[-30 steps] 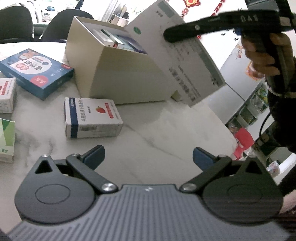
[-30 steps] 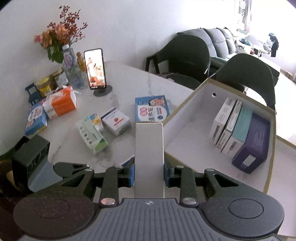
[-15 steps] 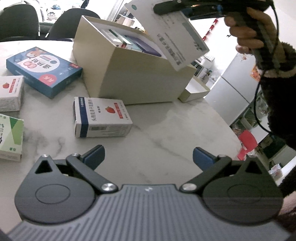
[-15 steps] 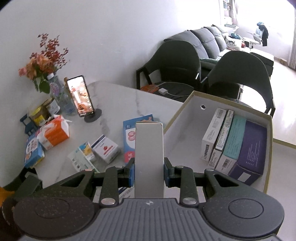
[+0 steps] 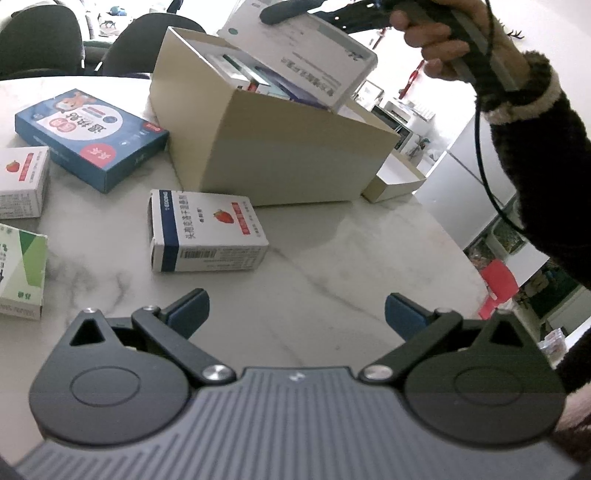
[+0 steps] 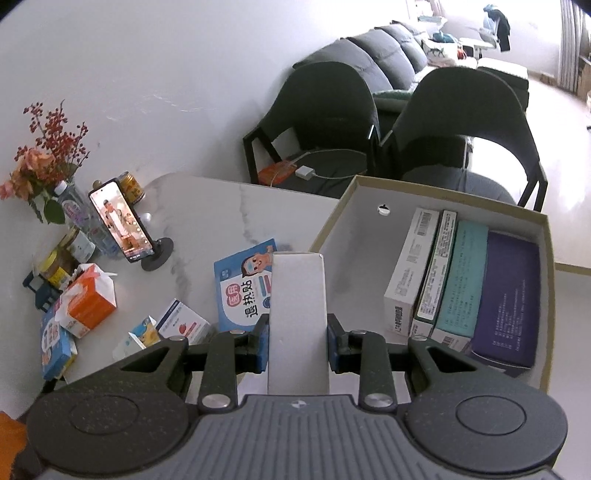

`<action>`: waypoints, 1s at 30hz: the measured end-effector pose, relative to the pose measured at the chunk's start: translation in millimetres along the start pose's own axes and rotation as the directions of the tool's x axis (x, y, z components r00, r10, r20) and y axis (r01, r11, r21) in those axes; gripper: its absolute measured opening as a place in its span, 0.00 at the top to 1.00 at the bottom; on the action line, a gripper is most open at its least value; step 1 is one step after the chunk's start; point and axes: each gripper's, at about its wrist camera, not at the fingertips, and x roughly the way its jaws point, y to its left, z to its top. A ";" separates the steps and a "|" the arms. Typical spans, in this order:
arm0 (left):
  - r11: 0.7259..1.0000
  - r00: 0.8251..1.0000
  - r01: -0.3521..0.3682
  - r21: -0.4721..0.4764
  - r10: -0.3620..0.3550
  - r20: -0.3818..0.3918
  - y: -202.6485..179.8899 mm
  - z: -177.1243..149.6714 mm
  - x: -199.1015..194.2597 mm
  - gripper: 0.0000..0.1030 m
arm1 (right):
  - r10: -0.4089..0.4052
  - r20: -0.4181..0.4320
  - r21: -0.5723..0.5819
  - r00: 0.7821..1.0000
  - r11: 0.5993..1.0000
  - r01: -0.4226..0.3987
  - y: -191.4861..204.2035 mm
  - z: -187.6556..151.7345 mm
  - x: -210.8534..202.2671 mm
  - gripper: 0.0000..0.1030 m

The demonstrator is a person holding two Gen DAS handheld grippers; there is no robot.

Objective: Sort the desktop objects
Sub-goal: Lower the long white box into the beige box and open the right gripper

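Observation:
My right gripper [image 6: 297,347] is shut on a flat white box [image 6: 297,317], held edge-up over the open beige carton [image 6: 424,192]. From the left wrist view the same white box [image 5: 306,62] hangs tilted above the carton [image 5: 288,155], in the hand-held right gripper [image 5: 332,11]. Inside the carton stand several boxes, among them a teal one [image 6: 461,280] and a purple one [image 6: 506,295]. My left gripper [image 5: 295,308] is open and empty, low over the marble table [image 5: 332,266]. A white strawberry-print box [image 5: 207,236] lies just ahead of it.
A blue box [image 5: 88,136], another strawberry box [image 5: 22,181] and a green-and-white box [image 5: 20,273] lie at the left. A carton lid [image 5: 395,181] sits behind the carton. Further off are a phone on a stand [image 6: 122,221], an orange tissue pack [image 6: 86,302], flowers [image 6: 44,155] and dark chairs [image 6: 461,140].
The right gripper has carried the white box across and further over the carton, rolling it so the box now tilts above the stored boxes. The left gripper has stayed put.

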 end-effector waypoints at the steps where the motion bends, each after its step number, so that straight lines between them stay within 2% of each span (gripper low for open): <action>1: 1.000 1.000 -0.001 -0.001 0.001 0.000 0.2 0.1 0.1 0.00 | 0.007 -0.005 0.009 1.000 1.000 -0.007 -1.7 1.9 1.5 0.69; 6: 1.000 1.000 -0.007 -0.004 0.007 -0.006 0.6 0.0 1.2 0.00 | -0.007 0.001 0.033 1.000 0.999 0.007 -9.9 10.7 5.9 0.69; 13: 1.000 1.000 -0.017 0.001 0.017 -0.015 -0.7 1.1 3.1 0.00 | -0.121 -0.003 0.044 0.993 0.992 0.121 -18.2 16.4 29.6 0.69; 17: 1.000 1.000 -0.026 0.003 0.026 -0.013 -1.9 1.8 2.0 0.00 | -0.160 -0.017 0.053 0.987 0.986 0.160 -21.5 19.1 48.6 0.69; 30: 0.999 0.998 -0.051 -0.006 0.051 -0.023 -1.8 0.7 1.2 0.00 | -0.216 -0.052 0.125 0.975 0.967 0.221 -34.6 31.4 103.8 0.69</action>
